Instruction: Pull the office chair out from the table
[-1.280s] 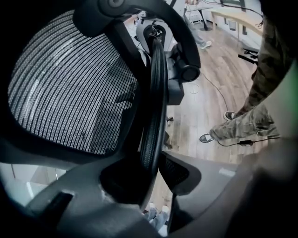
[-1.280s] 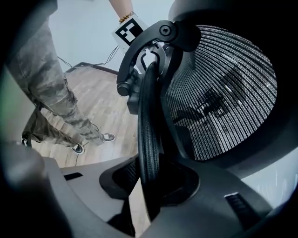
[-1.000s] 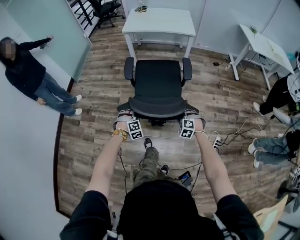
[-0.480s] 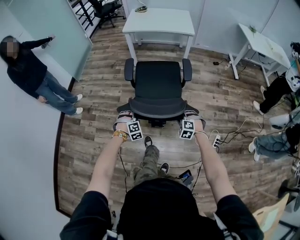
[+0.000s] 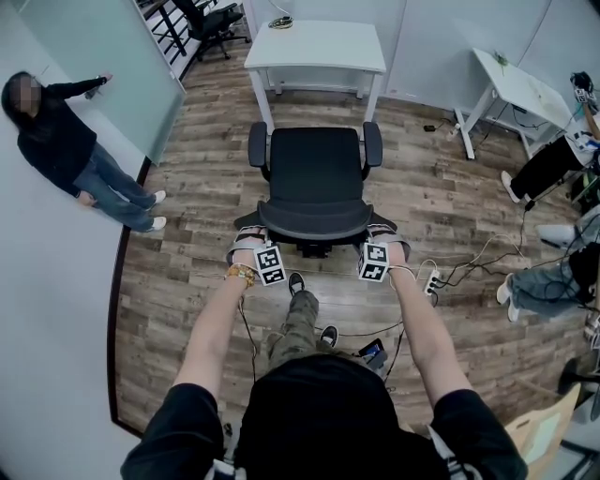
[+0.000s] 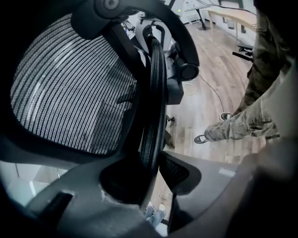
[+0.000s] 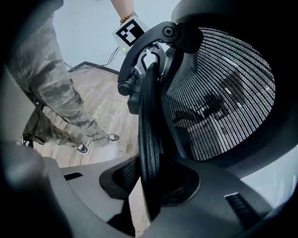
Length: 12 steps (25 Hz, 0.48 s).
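Note:
The black office chair (image 5: 314, 178) stands on the wood floor, a short way out from the white table (image 5: 316, 42), with its seat facing the table. My left gripper (image 5: 251, 234) is shut on the left end of the backrest's top edge, and my right gripper (image 5: 382, 232) is shut on the right end. In the left gripper view the mesh backrest rim (image 6: 152, 116) runs between the jaws of the left gripper (image 6: 156, 174). In the right gripper view the same rim (image 7: 149, 139) is pinched in the right gripper (image 7: 149, 188).
A person (image 5: 66, 150) stands at the left by a glass wall. A power strip (image 5: 433, 281) with cables lies on the floor at the right. A second white table (image 5: 520, 89) and seated people are at the far right. Another chair (image 5: 211, 19) stands at the top left.
The chair has come slightly farther from the white table, toward me, with both grippers still clamped on its backrest. The people at the right have shifted.

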Motion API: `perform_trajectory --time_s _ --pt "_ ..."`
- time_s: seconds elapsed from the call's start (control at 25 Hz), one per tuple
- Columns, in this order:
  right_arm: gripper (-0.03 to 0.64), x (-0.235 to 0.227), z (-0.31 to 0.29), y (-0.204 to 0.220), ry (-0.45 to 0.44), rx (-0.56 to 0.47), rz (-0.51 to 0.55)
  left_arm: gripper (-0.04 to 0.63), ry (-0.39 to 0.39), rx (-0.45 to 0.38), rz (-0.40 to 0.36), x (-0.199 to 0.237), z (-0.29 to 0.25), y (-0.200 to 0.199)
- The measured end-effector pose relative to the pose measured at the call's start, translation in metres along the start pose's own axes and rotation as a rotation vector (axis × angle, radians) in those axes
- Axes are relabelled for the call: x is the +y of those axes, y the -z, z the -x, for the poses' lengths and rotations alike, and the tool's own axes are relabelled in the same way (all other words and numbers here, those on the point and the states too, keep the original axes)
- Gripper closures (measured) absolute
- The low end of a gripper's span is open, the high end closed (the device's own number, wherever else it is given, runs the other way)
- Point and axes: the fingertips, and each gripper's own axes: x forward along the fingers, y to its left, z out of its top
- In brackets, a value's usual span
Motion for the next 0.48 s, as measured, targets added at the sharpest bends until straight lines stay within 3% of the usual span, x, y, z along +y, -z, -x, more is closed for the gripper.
perform_trajectory --time_s 0.48 --pt "0.511 0.018 0.012 -0.001 0.001 0.0 0.002 0.453 -0.006 0.002 0.002 -0.015 0.013 -0.003"
